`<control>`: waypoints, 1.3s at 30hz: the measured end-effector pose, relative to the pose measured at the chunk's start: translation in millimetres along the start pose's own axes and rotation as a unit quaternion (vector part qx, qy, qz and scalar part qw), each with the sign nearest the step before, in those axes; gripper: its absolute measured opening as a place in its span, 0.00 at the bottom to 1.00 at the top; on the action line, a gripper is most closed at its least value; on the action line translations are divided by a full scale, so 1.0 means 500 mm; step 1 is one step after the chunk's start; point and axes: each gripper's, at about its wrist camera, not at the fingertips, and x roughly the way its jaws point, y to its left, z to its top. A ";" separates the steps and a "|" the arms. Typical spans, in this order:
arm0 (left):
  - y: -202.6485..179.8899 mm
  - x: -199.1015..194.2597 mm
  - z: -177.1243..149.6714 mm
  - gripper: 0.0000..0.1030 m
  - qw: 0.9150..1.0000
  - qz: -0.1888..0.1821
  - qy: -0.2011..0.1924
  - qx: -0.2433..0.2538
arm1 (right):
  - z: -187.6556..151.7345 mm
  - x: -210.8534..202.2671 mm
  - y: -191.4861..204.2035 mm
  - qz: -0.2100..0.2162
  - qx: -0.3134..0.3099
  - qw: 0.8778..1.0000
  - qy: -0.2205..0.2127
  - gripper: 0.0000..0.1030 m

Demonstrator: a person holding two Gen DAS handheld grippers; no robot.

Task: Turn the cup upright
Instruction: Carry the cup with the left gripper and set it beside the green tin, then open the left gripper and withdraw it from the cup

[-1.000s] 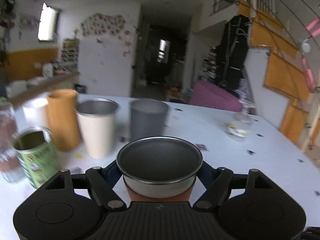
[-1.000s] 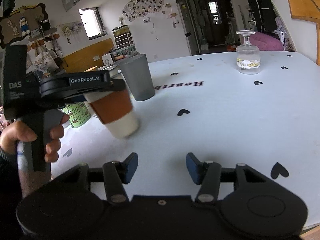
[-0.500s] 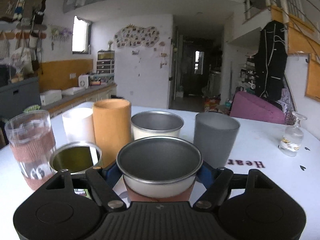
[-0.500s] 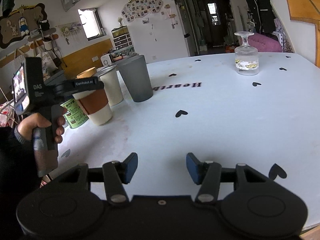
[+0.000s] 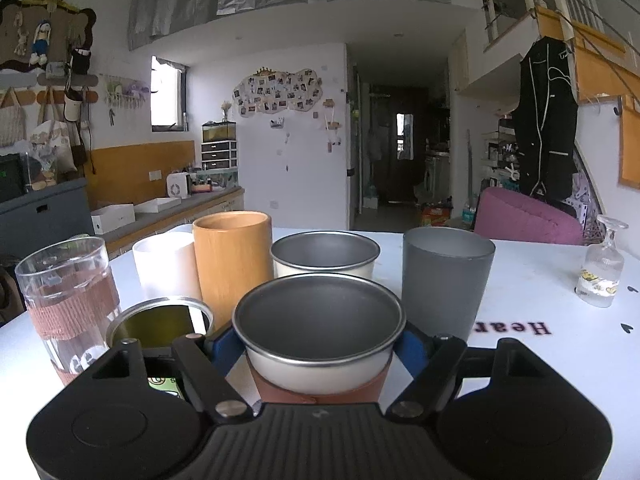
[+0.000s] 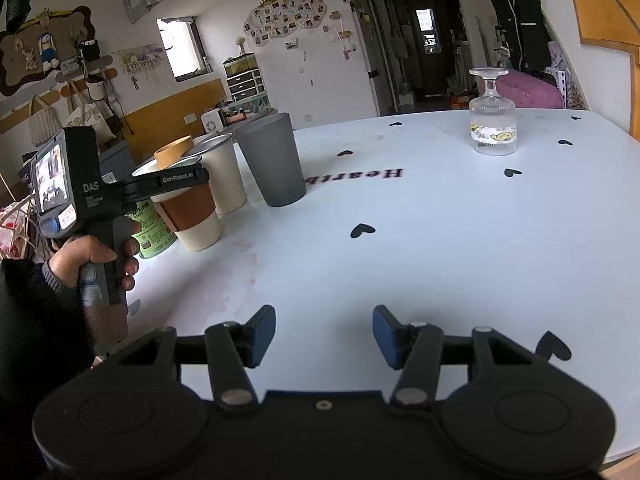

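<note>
My left gripper (image 5: 318, 354) is shut on a cream cup with a brown sleeve (image 5: 318, 376). The cup stands upright with its metal mouth facing up. In the right wrist view the same cup (image 6: 192, 216) rests with its base on the white table (image 6: 440, 240), in the left gripper (image 6: 172, 184). My right gripper (image 6: 324, 332) is open and empty, low over the near part of the table, well apart from the cup.
Behind the held cup stand a grey cup (image 5: 446, 280), a cream metal-lined cup (image 5: 324, 256), an orange cup (image 5: 232, 256), a white cup (image 5: 166, 266), a green can (image 5: 158, 324) and a glass with a sleeve (image 5: 68, 304). An upside-down stemmed glass (image 6: 492, 120) stands at the far right.
The left gripper has turned the cup from tilted to upright and brought it down onto the table beside the other cups. The right gripper has stayed put.
</note>
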 end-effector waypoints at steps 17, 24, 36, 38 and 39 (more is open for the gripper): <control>0.017 -0.030 0.005 0.95 0.999 -0.009 0.029 -0.024 | 0.011 -0.010 0.001 -0.010 -0.009 1.000 -0.016 0.57; 0.037 -0.116 0.020 1.00 0.999 -0.031 0.024 -0.032 | 0.043 -0.029 0.017 -0.009 -0.048 0.997 -0.057 0.60; 0.042 -0.259 0.022 1.00 0.998 -0.044 0.028 -0.019 | 0.064 -0.036 0.032 -0.029 -0.071 0.993 -0.094 0.73; 0.038 -0.271 0.015 1.00 0.998 -0.050 0.032 -0.020 | 0.063 -0.041 0.030 -0.034 -0.072 0.992 -0.099 0.76; 0.033 -0.278 0.008 1.00 0.998 -0.051 0.033 -0.019 | 0.063 -0.043 0.030 -0.036 -0.072 0.992 -0.102 0.79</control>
